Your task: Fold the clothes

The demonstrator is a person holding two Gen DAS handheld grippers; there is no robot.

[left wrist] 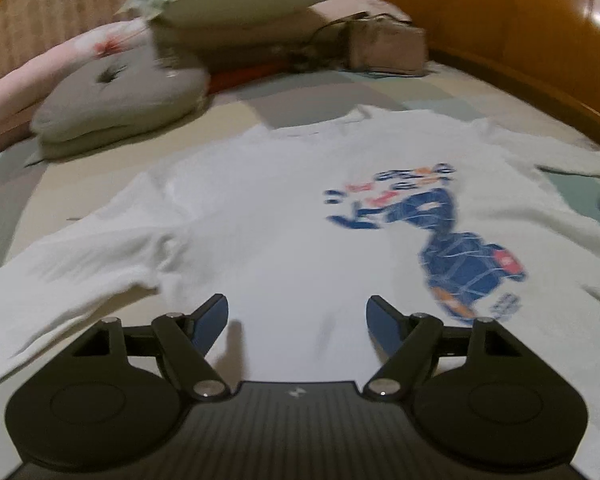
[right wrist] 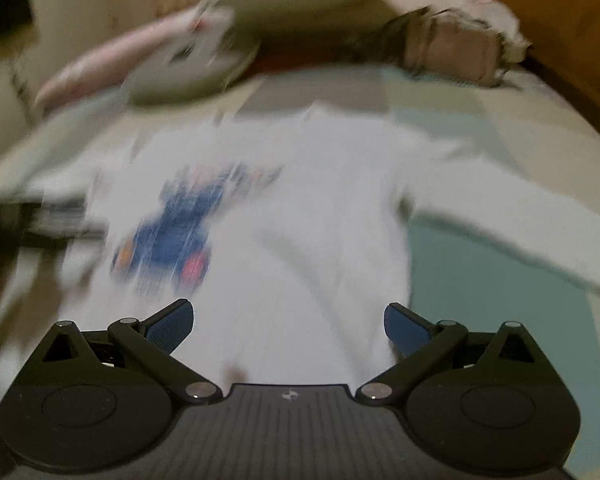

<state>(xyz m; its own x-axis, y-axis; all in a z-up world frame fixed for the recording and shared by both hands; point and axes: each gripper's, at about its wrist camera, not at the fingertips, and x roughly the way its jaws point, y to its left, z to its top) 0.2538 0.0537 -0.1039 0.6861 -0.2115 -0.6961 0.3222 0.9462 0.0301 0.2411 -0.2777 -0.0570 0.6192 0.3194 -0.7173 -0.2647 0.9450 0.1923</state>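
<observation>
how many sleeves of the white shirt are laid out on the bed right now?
2. One sleeve runs out to the left in the left wrist view; the other sleeve runs out to the right in the right wrist view. Both lie spread, unfolded; cuffs run out of frame.

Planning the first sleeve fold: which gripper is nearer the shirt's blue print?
Hard to call, probably right. Left gripper has the blue print up-right; right gripper has it up-left. Both open over the shirt.

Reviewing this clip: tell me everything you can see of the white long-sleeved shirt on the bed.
The white shirt lies spread flat, print side up, on the patchwork bedspread, neckline toward the pillows. It looks like soft knit fabric, lightly wrinkled near one armpit. A blue, red and orange graphic sits off-centre on the chest. Both long sleeves angle outward. No fold is made yet. The left gripper and right gripper hover open above its lower part; contact cannot be told.
</observation>
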